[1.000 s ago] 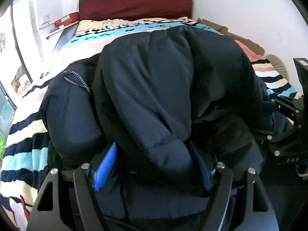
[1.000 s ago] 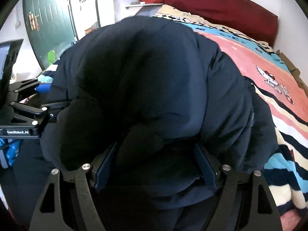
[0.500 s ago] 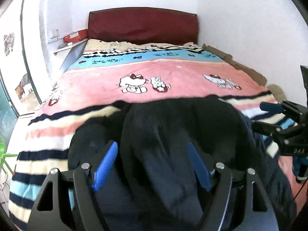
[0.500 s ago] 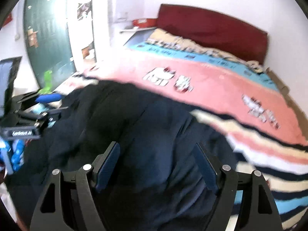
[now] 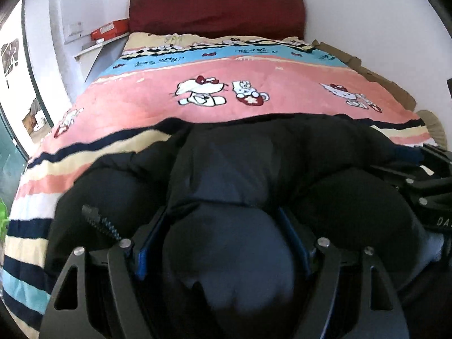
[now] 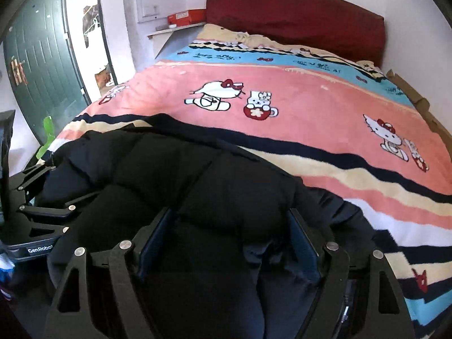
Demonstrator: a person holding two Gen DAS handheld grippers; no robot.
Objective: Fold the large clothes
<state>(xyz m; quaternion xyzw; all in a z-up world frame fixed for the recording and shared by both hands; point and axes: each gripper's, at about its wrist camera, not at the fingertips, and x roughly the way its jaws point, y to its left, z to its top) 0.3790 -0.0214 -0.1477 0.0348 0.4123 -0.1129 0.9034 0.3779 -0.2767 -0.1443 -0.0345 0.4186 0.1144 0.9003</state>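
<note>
Dark puffer jacket [image 5: 231, 169] now lies low on the near end of the bed [image 5: 226, 84]; a second ago it was held up, blocking both views, so it has been dropped flat, probably to lay out for folding. Left gripper [image 5: 223, 243] fingers spread with jacket bulk bunched between them; right gripper [image 6: 228, 240] the same; cannot tell if either truly pinches. Readable: "GenRobo" on the left gripper in right view, "DA" on the right gripper in left view; blanket lettering too small
</note>
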